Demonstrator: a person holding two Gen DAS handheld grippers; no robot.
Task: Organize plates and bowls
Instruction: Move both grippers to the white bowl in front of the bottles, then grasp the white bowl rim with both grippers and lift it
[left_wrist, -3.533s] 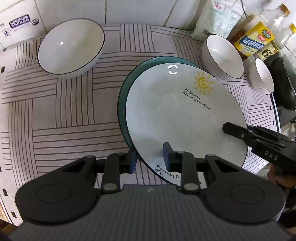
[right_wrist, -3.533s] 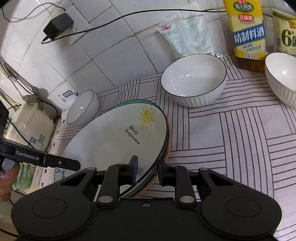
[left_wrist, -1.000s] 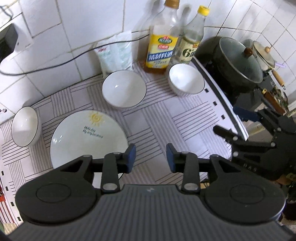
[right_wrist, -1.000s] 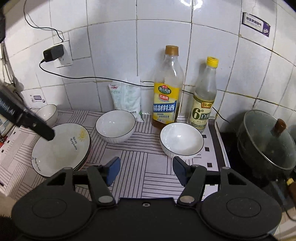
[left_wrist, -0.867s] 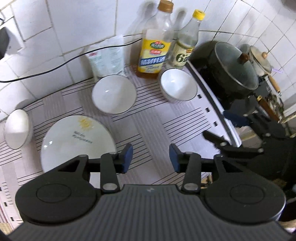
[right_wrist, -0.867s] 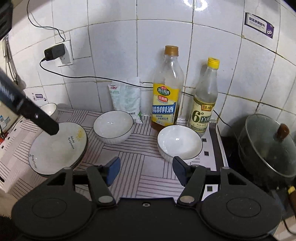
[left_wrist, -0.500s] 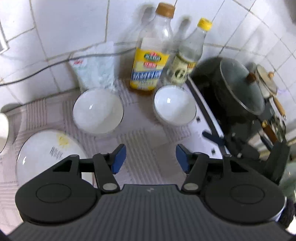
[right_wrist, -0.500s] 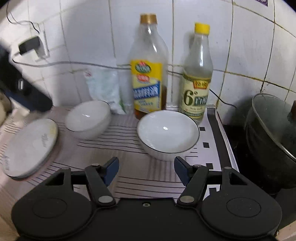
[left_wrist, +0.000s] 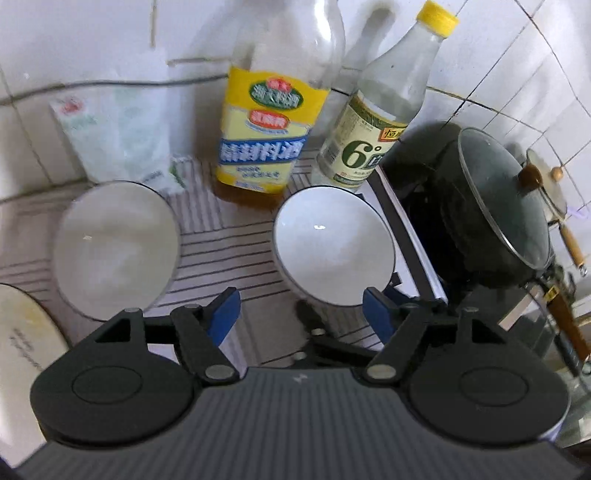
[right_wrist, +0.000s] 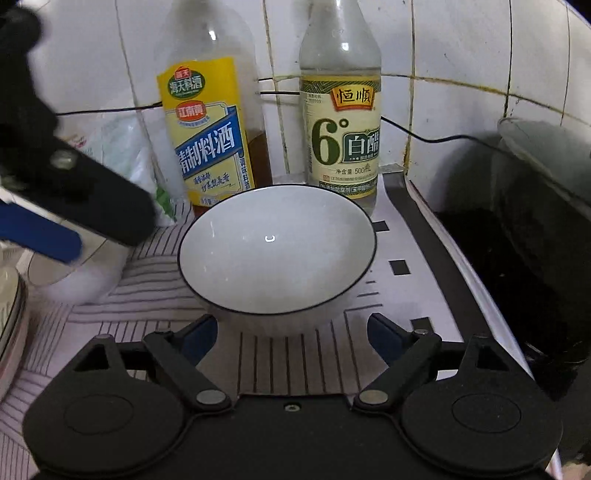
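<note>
Two white bowls with dark rims stand on the striped mat. The right bowl (left_wrist: 334, 245) (right_wrist: 277, 251) sits in front of the two bottles. My right gripper (right_wrist: 291, 336) is just short of its near rim, jaws opening, with nothing between the pads. The left bowl (left_wrist: 114, 247) (right_wrist: 74, 275) is blurred. My left gripper (left_wrist: 300, 314) hovers between the two bowls, jaws opening and empty. One of its fingers (right_wrist: 92, 195) crosses the right wrist view above the left bowl. The sun-print plate (left_wrist: 22, 332) lies at the far left, on top of a stack (right_wrist: 11, 314).
A yellow-labelled cooking wine bottle (right_wrist: 207, 140) and a vinegar bottle (right_wrist: 341, 136) stand against the tiled wall behind the right bowl. A plastic bag (left_wrist: 114, 136) leans behind the left bowl. A dark lidded pot (left_wrist: 491, 206) sits on the stove at the right.
Both grippers have dropped and closed in on the bowls by the bottles, and their jaws have spread wider. The plate has slid to the left edge of both views.
</note>
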